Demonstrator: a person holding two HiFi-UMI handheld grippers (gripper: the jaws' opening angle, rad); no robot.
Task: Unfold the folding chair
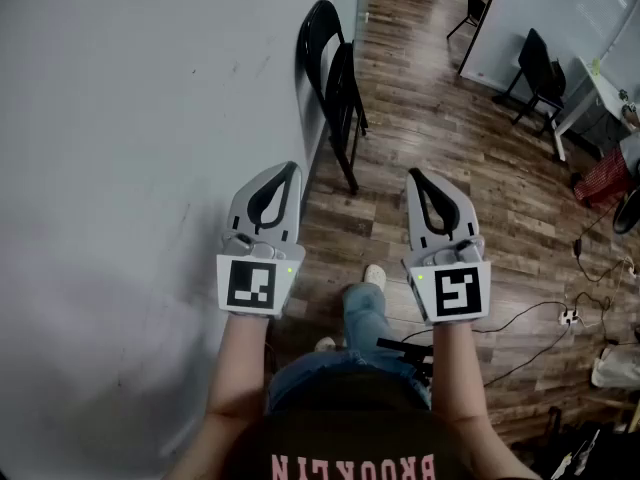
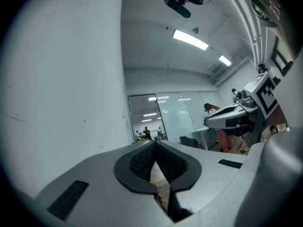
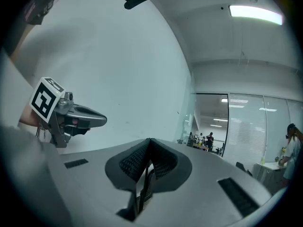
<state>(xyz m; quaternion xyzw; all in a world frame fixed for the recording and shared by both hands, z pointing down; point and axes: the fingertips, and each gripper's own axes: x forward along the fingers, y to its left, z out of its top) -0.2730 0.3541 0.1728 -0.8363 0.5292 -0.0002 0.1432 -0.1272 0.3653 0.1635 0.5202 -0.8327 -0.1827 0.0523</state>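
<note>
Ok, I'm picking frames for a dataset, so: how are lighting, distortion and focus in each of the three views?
Head view: even light, sharp, straight lines bowed toward the edges; the black folding chair shows little surface detail. Left gripper view: heavy fisheye, black corners, ceiling light blown out. Right gripper view: same fisheye and dark corners, ceiling light glaring white.

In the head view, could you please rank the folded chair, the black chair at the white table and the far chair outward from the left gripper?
1. folded chair, against the wall, just ahead of the left gripper.
2. black chair, right, beside the white table.
3. far chair, top, beyond both.
</note>
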